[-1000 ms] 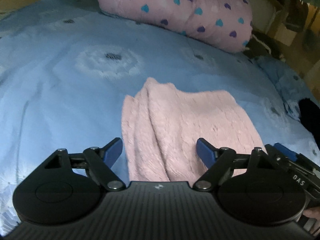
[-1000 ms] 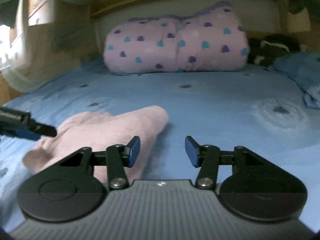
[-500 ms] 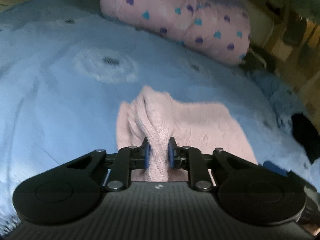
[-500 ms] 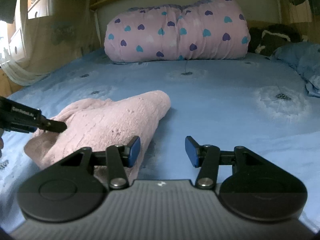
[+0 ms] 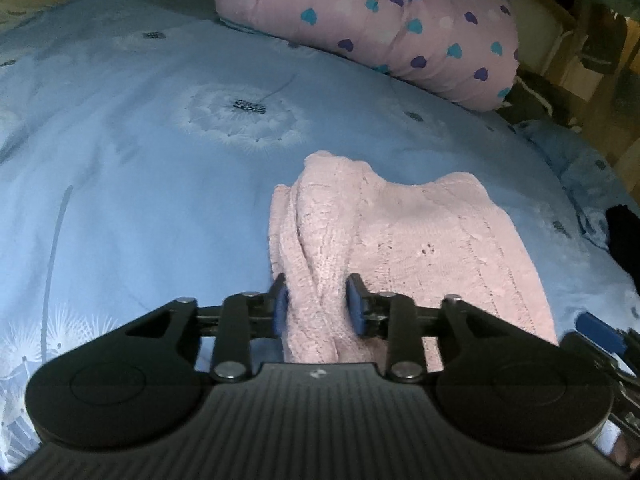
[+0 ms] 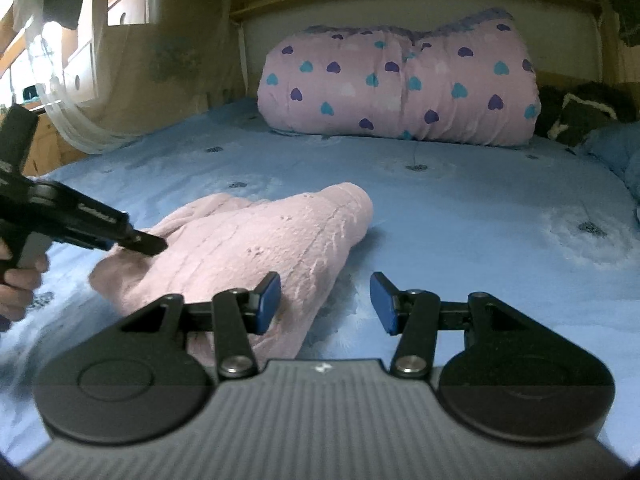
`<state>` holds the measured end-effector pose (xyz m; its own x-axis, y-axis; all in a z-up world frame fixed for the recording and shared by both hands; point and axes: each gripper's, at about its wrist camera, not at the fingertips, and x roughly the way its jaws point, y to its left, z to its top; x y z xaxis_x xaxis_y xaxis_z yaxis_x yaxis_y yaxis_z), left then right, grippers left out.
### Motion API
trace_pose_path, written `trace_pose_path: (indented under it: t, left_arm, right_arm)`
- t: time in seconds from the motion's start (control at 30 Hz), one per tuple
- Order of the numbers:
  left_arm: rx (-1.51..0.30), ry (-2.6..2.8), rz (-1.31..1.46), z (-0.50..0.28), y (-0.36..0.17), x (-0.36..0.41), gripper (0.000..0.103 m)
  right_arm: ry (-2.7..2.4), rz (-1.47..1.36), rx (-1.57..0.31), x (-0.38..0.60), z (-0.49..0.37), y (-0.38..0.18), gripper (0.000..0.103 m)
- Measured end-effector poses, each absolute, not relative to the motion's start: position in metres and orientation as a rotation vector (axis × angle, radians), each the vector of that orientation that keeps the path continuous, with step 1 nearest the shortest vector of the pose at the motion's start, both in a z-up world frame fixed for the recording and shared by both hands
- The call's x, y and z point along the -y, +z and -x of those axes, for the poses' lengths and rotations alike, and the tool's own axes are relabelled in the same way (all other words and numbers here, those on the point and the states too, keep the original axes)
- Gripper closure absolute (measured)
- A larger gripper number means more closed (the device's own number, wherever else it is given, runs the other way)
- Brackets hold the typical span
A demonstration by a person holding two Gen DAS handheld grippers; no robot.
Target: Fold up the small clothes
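Pink knit garment [image 5: 420, 240] on blue bedsheet [image 5: 140, 200], left claw [image 5: 320, 306] clamped on its bunched fold, right claw [image 6: 325, 300] spread apart, empty.

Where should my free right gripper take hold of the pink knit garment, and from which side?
Judging by its pose, take the pink knit garment at the near edge just ahead of the right gripper, whose jaws stand open. Come in low along the blue bedsheet from the garment's right side; that edge lies free there, while the left gripper already pinches the bunched ridge on the other side.
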<state>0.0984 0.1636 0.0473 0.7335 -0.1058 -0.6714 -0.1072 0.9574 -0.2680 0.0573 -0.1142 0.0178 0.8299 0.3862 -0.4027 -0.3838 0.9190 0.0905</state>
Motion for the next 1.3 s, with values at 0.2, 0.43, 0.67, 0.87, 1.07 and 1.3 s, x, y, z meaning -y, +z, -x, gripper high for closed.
trace_pose_path:
  t: [0.2, 0.43, 0.67, 0.87, 1.07, 1.3]
  left_arm:
    - [-0.751, 0.011, 0.302, -0.089, 0.051, -0.167, 0.043]
    - [-0.762, -0.025, 0.271, -0.079, 0.053, -0.167, 0.035]
    - [-0.777, 0.034, 0.115, -0.080, 0.049, -0.157, 0.030]
    - [-0.802, 0.049, 0.060, -0.081, 0.042, -0.156, 0.024]
    - [-0.781, 0.034, 0.115, -0.078, 0.047, -0.162, 0.023]
    - [-0.702, 0.030, 0.159, -0.081, 0.062, -0.158, 0.023]
  right_arm:
    - [0.403, -0.078, -0.485, 0.109, -0.029, 0.014, 0.051]
    - [0.355, -0.050, -0.525, 0.075, -0.033, -0.004, 0.051]
    - [0.267, 0.046, -0.359, 0.060, -0.030, 0.012, 0.079]
    - [0.242, 0.291, -0.412, 0.050, -0.023, -0.015, 0.080]
    - [0.316, 0.255, -0.513, 0.061, -0.034, -0.004, 0.076]
    - [0.416, 0.019, -0.581, 0.091, -0.033, 0.029, 0.075]
